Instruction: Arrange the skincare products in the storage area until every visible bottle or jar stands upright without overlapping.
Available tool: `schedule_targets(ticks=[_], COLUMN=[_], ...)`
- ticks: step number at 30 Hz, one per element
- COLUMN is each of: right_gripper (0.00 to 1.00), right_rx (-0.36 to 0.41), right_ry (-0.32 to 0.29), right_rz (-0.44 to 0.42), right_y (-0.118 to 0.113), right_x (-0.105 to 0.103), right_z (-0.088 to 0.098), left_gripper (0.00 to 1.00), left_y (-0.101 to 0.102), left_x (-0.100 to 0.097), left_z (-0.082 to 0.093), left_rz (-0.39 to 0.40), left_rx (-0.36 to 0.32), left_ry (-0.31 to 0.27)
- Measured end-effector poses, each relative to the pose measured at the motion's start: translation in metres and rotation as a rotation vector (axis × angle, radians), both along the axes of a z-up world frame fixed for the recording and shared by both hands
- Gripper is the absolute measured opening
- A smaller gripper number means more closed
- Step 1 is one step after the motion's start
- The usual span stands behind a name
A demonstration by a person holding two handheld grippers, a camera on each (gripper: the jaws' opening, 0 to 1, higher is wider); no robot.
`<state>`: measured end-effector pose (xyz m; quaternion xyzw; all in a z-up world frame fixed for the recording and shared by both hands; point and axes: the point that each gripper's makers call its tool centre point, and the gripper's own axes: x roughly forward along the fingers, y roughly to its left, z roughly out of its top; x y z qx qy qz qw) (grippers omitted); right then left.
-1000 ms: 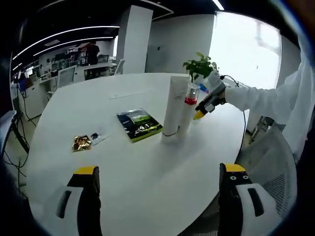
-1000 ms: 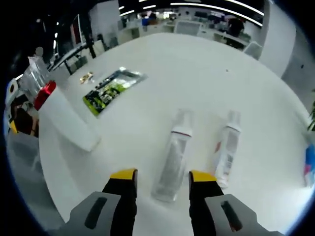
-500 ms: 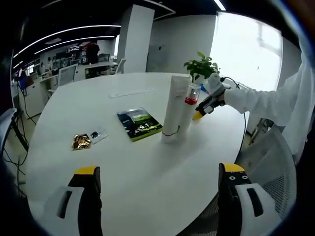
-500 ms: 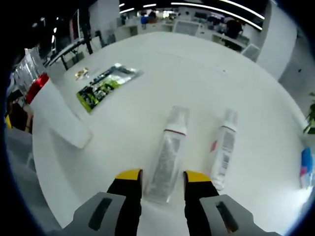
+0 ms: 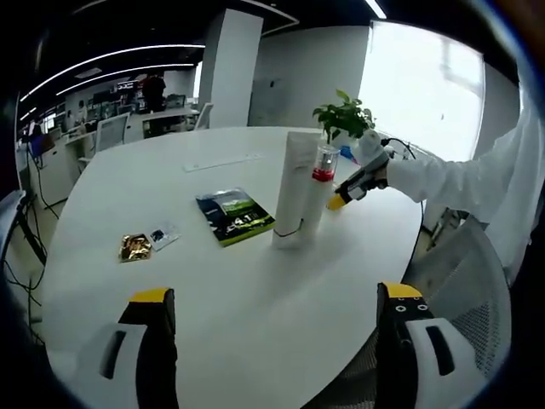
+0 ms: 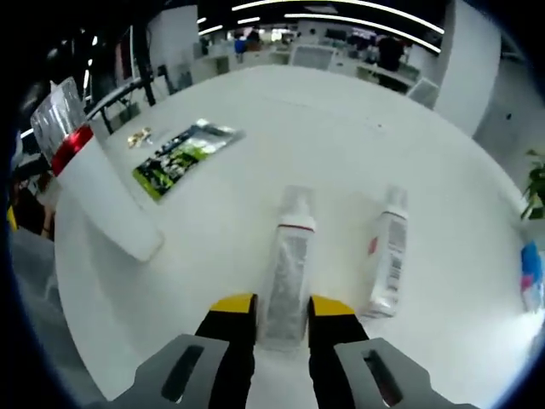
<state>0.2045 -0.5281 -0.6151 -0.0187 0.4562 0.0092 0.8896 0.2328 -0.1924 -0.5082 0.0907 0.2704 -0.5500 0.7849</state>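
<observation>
The right hand-held gripper [image 6: 271, 305] is straddling, jaws narrowed, the capped end of a tube [image 6: 285, 271] lying flat on the white surface [image 6: 341, 128], probably light, soft-walled and slippery.

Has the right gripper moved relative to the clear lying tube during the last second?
Yes. The right gripper advanced along the clear lying tube, its jaws closing in around the tube's end.

Right claw [image 6: 277, 305] — astride lying tube [image 6: 286, 277]
</observation>
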Motion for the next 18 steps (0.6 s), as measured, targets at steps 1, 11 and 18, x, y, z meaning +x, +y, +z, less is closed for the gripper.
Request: schedule_targets(ticks=[1, 11, 18], right_gripper=[0.15, 0.13, 0.13], right_rx=[0.004, 0.015, 0.077], right_ry=[0.003, 0.020, 0.017], right_rz=[0.002, -0.007, -0.044], right_y=[0.002, 0.005, 0.014], right_x=[-0.002, -0.008, -0.017], right_z=[0.000, -0.001, 0.000], left_gripper=[0.92, 0.93, 0.93], left_y=[0.000, -0.003, -0.005], left_x=[0.000, -0.002, -0.003], left_z=[0.000, 0.005, 0.008], left_rz=[-0.001, -0.013, -0.020], left_rx=[-0.002, -0.012, -0.017], left_ry=[-0.001, -0.013, -0.016])
